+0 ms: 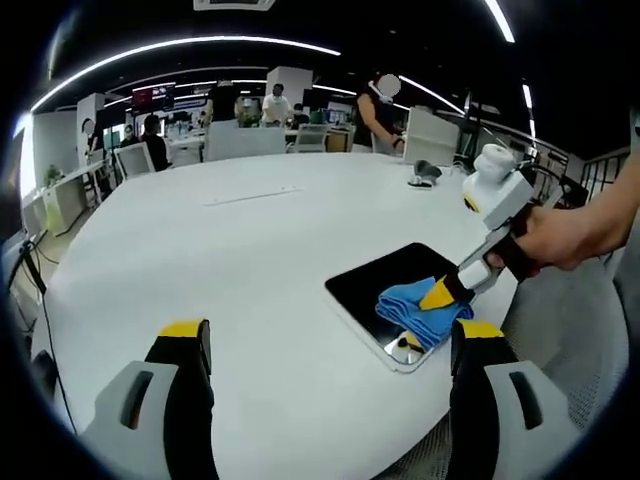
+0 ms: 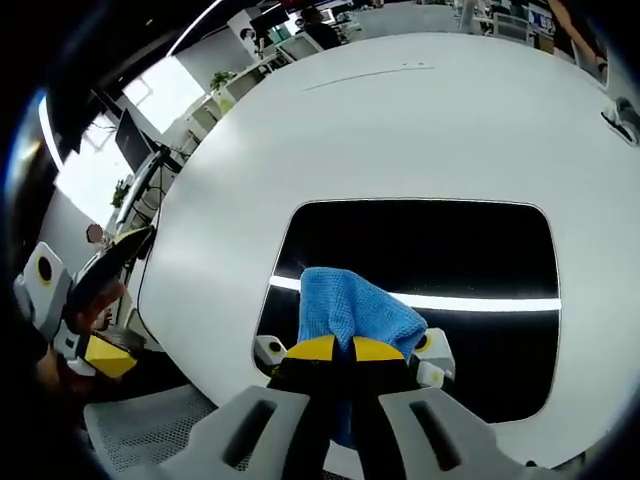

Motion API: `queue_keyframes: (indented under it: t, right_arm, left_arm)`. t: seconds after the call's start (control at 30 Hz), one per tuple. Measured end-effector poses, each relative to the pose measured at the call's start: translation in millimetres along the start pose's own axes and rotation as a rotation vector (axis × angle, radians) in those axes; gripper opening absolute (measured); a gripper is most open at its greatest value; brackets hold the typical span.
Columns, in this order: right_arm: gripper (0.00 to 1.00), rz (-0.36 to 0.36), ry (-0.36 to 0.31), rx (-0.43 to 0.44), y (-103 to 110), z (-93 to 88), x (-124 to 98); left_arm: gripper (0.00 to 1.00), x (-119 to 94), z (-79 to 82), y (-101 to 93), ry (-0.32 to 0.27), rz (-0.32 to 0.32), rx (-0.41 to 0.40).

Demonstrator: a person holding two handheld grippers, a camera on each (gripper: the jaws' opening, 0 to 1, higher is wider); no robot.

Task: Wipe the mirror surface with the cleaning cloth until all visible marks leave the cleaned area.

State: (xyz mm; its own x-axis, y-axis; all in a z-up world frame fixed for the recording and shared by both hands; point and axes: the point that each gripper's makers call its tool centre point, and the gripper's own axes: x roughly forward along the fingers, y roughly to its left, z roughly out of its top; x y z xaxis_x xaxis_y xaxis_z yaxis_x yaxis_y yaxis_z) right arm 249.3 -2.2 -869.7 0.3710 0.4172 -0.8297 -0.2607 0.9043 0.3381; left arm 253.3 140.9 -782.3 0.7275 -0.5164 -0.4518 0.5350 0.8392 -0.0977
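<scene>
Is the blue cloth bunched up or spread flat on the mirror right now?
Bunched up. The blue cloth sits crumpled in a lump on the mirror, pinched by the right hand-held gripper, covering just a small patch near one edge.

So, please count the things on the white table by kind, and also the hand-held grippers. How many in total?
Mirror: 1
Blue cleaning cloth: 1
Small dark object at the table's far edge: 1
Hand-held gripper: 2, left and right
Total: 5
</scene>
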Motion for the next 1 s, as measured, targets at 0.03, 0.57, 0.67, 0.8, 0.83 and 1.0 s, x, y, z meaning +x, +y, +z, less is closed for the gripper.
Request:
queue_keyframes:
  t: [0.03, 0.57, 0.67, 0.8, 0.83, 1.0]
  right_arm:
    - [0.0, 0.002, 0.002, -0.004, 1.6, -0.1, 0.8]
    - [0.0, 0.026, 0.015, 0.01, 13.0, 1.0, 5.5]
    - [0.0, 0.045, 0.026, 0.006, 18.9, -0.1, 8.1]
    - [0.0, 0.057, 0.03, 0.03, 21.2, 0.5, 9.7]
    - [0.0, 0.056, 0.029, 0.03, 21.5, 0.7, 10.2]
    - [0.0, 0.064, 0.027, 0.04, 26.2, 1.6, 11.5]
  left_arm:
    - [0.99, 0.0, 0.1, 0.7, 0.0, 0.002, -0.003]
    - [0.99, -8.2, 1.1, 13.9, -0.02, 0.035, -0.013]
    - [0.99, -8.7, 1.2, 13.7, -0.019, 0.035, -0.007]
    - [0.99, -9.5, 2.1, 14.2, -0.023, 0.042, -0.004]
    - [0.99, -9.7, 2.3, 14.4, -0.025, 0.046, -0.001]
    - [0.99, -9.3, 1.5, 13.6, -0.02, 0.045, -0.006]
